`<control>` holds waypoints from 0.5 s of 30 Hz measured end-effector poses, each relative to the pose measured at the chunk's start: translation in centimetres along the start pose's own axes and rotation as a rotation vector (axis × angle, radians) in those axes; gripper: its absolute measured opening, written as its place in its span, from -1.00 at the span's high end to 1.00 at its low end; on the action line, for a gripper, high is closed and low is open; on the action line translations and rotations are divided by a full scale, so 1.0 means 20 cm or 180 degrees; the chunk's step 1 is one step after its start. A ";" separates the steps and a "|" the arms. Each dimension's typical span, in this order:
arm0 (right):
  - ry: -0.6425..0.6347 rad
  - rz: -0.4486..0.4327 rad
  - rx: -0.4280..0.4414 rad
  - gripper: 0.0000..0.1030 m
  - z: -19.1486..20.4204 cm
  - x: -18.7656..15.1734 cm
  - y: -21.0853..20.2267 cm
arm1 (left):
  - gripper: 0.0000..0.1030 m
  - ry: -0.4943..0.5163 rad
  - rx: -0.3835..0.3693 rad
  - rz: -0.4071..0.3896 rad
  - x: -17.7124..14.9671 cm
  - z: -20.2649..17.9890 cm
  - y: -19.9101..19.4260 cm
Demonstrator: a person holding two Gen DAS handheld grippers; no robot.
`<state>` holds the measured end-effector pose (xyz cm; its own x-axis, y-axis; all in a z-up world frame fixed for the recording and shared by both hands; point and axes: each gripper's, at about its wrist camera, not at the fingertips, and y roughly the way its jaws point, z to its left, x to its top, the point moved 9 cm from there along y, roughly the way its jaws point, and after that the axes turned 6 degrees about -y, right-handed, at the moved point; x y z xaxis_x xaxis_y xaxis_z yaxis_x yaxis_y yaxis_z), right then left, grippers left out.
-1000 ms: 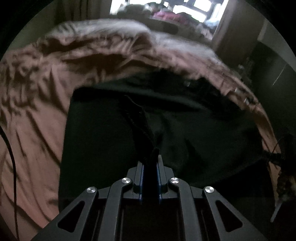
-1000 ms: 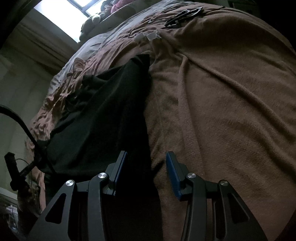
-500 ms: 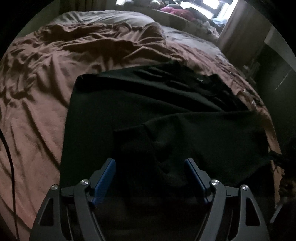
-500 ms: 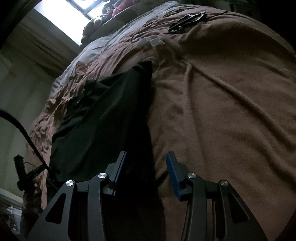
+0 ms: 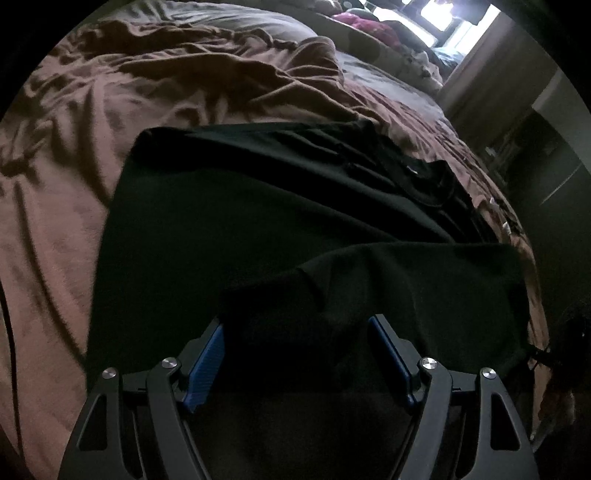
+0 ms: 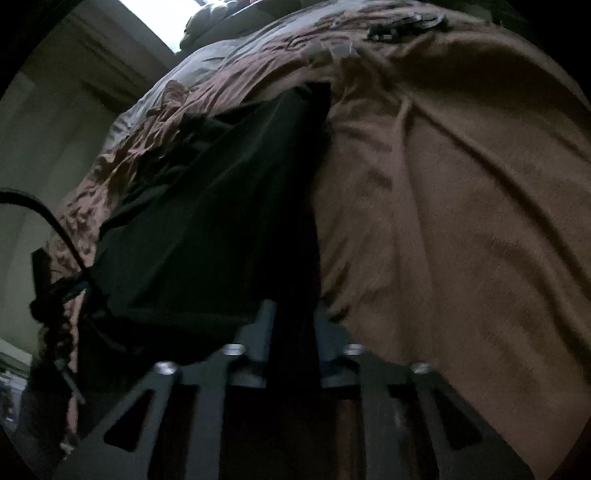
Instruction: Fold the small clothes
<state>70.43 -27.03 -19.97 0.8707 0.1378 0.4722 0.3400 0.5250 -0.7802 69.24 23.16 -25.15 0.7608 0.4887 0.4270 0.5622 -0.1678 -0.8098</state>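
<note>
A black garment (image 5: 258, 206) lies spread on a brown blanket (image 5: 74, 147), with one edge folded over onto itself near me. My left gripper (image 5: 299, 332) is open, its blue pads wide apart just above the folded part, holding nothing. In the right wrist view the same black garment (image 6: 221, 206) lies left of centre on the blanket (image 6: 461, 184). My right gripper (image 6: 293, 317) has its jaws close together on the garment's near edge; the view is blurred.
The bed's right edge (image 5: 532, 258) drops off to a dark floor and furniture. A bright window (image 5: 436, 11) and heaped things lie at the far end. A black cable (image 6: 44, 218) hangs at the left of the right wrist view. Small dark objects (image 6: 402, 26) lie far up the blanket.
My left gripper let go of the black fabric, opened wide and drew back a little. My right gripper went from open to closed on the garment's near edge.
</note>
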 end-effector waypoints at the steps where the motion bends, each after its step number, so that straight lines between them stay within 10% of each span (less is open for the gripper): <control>1: 0.0006 -0.0032 -0.0018 0.85 -0.01 0.00 0.00 | -0.23 0.0035 0.0038 -0.0010 0.01 0.00 0.01; 6: -0.0056 -0.0132 -0.0084 0.90 -0.02 -0.01 -0.04 | 0.72 0.0056 0.0091 -0.0017 0.03 0.03 0.04; 15: -0.0101 -0.0086 -0.0264 0.90 -0.02 -0.04 -0.08 | 0.76 0.0307 0.0488 -0.0068 0.00 0.08 -0.01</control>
<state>69.23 -28.37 -19.25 0.8495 0.1517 0.5053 0.3927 0.4577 -0.7977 68.67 24.61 -25.68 0.7809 0.4051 0.4754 0.5283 -0.0222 -0.8488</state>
